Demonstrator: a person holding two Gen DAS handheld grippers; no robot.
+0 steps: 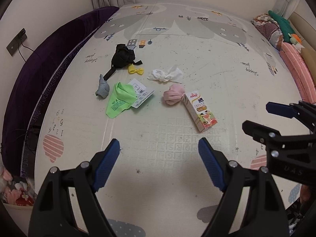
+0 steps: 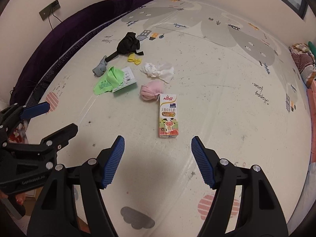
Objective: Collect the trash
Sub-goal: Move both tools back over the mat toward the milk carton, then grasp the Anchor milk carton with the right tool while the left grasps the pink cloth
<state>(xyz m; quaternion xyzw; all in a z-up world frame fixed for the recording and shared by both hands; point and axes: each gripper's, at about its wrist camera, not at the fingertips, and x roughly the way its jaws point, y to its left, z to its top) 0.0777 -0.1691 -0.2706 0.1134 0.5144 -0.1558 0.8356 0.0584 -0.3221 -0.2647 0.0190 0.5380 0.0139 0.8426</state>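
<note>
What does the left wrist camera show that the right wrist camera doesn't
Only the left wrist view shows the orange plush toy and the pink striped bedding along the mat's right edge. Only the right wrist view makes the Anchor name on the milk carton readable. Both show the open left gripper, open right gripper, white tissue, pink sock and green bag.
</note>
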